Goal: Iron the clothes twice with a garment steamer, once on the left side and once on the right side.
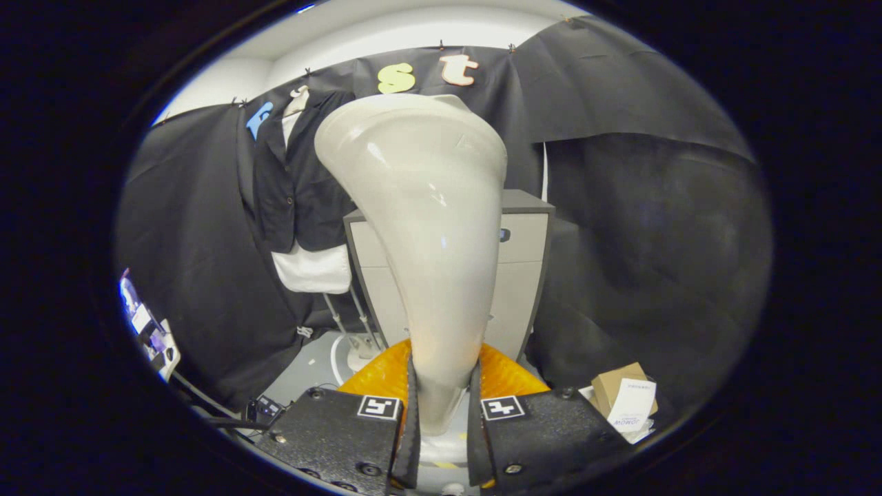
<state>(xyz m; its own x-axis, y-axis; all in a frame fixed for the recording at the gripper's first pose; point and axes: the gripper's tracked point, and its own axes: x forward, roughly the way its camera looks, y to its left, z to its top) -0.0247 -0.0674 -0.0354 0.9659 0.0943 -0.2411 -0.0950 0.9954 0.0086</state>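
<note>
Your gripper [441, 413] holds the garment steamer [420, 227] upright by its neck.

Gripper view: both your fingers press on the steamer's narrow handle, its wide head rising beyond them. The dark jacket [296, 172], over a white shirt [313, 269], hangs on the booth wall beyond and left of the head. A grey cabinet [524, 269] stands behind the steamer; a cardboard box [617, 386] sits at right.

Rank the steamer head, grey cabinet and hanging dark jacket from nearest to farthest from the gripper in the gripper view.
1. Steamer head: clamped between the gripper fingers.
2. Grey cabinet: just behind the steamer.
3. Hanging dark jacket: farthest, against the booth wall, beyond and left.
</note>
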